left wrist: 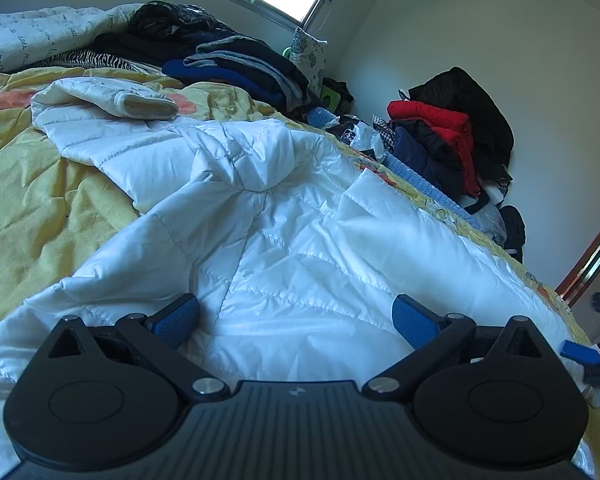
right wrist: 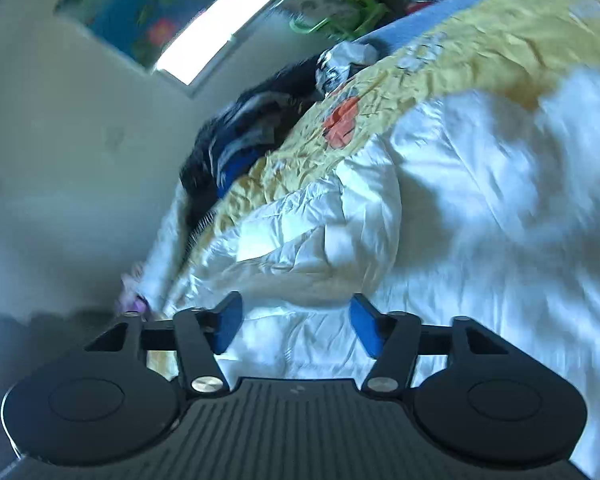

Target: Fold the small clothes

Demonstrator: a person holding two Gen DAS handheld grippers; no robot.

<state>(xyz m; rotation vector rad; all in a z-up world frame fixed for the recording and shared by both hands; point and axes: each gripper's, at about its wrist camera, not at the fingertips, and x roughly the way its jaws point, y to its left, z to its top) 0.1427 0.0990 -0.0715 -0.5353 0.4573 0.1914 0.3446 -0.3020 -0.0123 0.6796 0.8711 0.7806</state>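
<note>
Both tools, left [left wrist: 296,320] and right [right wrist: 296,326], spread wide over white quilted jacket [left wrist: 284,232]; no legible writing.

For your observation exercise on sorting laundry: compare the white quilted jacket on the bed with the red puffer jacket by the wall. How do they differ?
The white quilted jacket lies spread out and rumpled on the yellow bedspread; the red puffer jacket sits bunched in a heap of dark clothes beside the bed. The white one lies right under the open left gripper; the red one is far off. Both are padded and stitched in channels.

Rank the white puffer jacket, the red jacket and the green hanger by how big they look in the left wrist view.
1. white puffer jacket, nearest, so inflated
2. red jacket
3. green hanger, mostly hidden
</note>
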